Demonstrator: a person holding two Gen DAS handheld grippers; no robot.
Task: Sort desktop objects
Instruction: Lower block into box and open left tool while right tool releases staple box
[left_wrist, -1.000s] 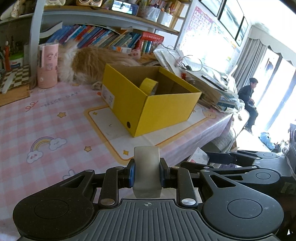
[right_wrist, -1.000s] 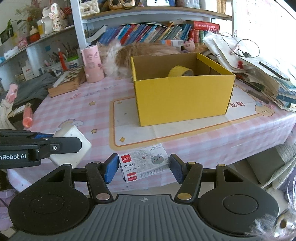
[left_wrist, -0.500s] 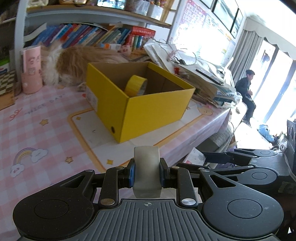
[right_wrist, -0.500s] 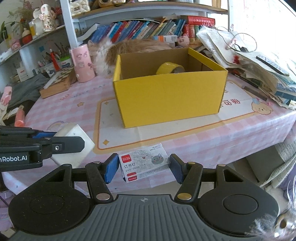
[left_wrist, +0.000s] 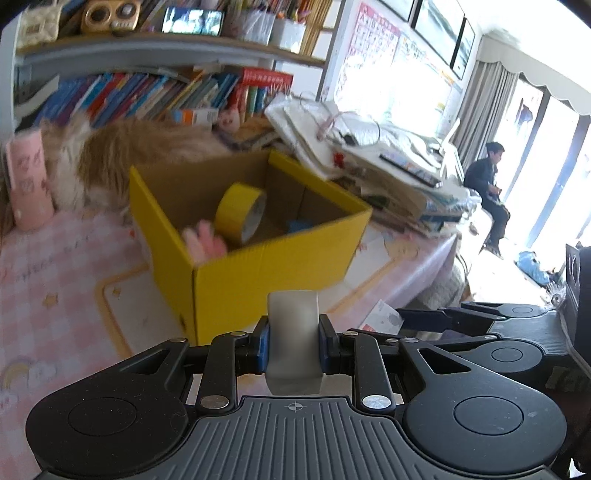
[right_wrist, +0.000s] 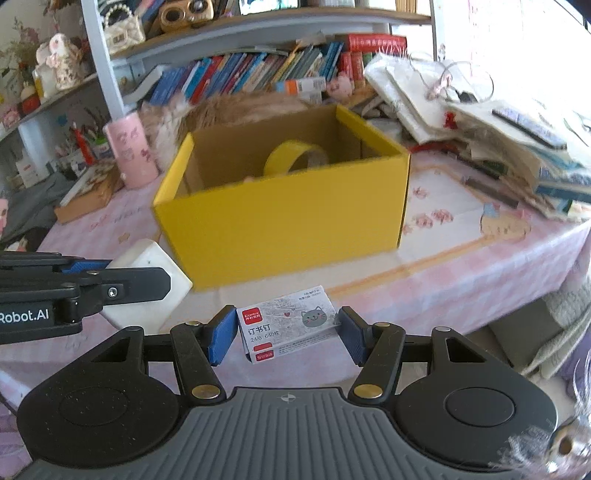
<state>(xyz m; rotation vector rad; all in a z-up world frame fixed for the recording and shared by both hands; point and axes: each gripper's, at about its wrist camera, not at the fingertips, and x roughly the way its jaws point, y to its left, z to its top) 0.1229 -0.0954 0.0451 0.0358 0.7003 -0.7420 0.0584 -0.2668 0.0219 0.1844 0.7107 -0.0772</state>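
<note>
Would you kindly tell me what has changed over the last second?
Both grippers have come closer to the yellow box, which now looms larger, so the pink item inside shows. Unchanged: the left gripper holds the white block, the right gripper the staples box; the yellow tape stays put.

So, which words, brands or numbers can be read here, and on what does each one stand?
"订书钉": on the staple box.
"24/6": on the same box; the digits after it are unclear.
"Robot.AI": on the left gripper; its start is cut off.
Too small or blurred: the box's red brand mark, the book spines, the wall chart, the pink cup.
</note>
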